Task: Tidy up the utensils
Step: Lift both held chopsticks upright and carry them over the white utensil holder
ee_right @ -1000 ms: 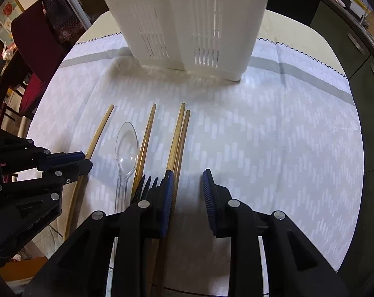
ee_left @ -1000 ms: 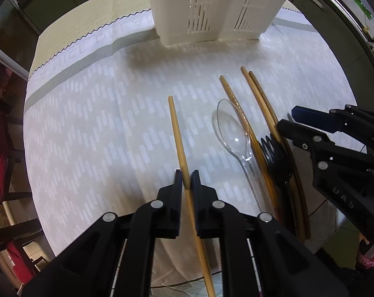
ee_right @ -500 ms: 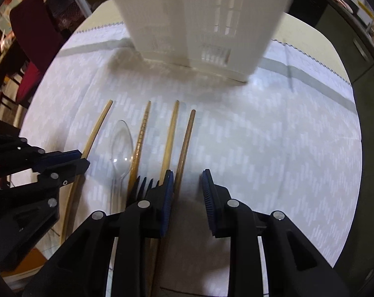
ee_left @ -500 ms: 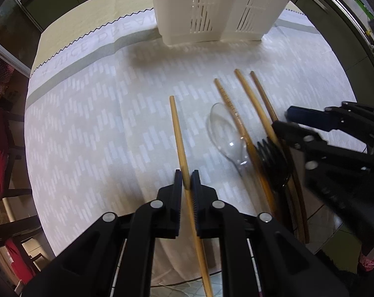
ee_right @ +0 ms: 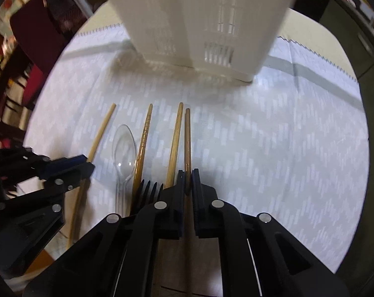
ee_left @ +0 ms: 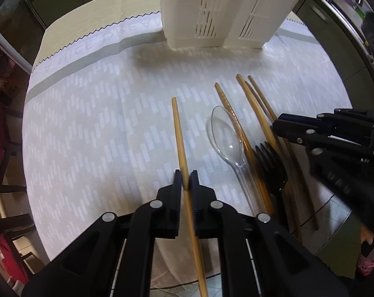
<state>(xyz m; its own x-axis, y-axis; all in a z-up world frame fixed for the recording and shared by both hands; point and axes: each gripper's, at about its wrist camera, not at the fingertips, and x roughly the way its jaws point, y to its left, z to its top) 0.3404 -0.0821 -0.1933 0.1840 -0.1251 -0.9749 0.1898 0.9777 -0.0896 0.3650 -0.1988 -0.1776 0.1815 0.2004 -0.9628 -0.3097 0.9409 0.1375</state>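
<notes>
My left gripper (ee_left: 185,179) is shut on a light wooden chopstick (ee_left: 179,133), the leftmost one on the tablecloth. My right gripper (ee_right: 187,178) is shut on a darker brown chopstick (ee_right: 187,138), the rightmost one. Between them lie a clear plastic spoon (ee_left: 225,136), two more wooden chopsticks (ee_right: 142,146) (ee_right: 175,138) and a black plastic fork (ee_left: 271,165). A white slotted utensil holder (ee_left: 219,12) stands at the far side; it also shows in the right wrist view (ee_right: 199,19).
The patterned white tablecloth (ee_left: 100,123) covers a round table; its near edge runs under both grippers. Red chairs (ee_right: 31,39) stand to the left. Dark cabinets (ee_left: 335,37) stand behind at the right.
My right gripper shifted right from beside the fork and closed on the rightmost chopstick. My left gripper stayed shut on its chopstick. Both views sit a little closer to the white holder.
</notes>
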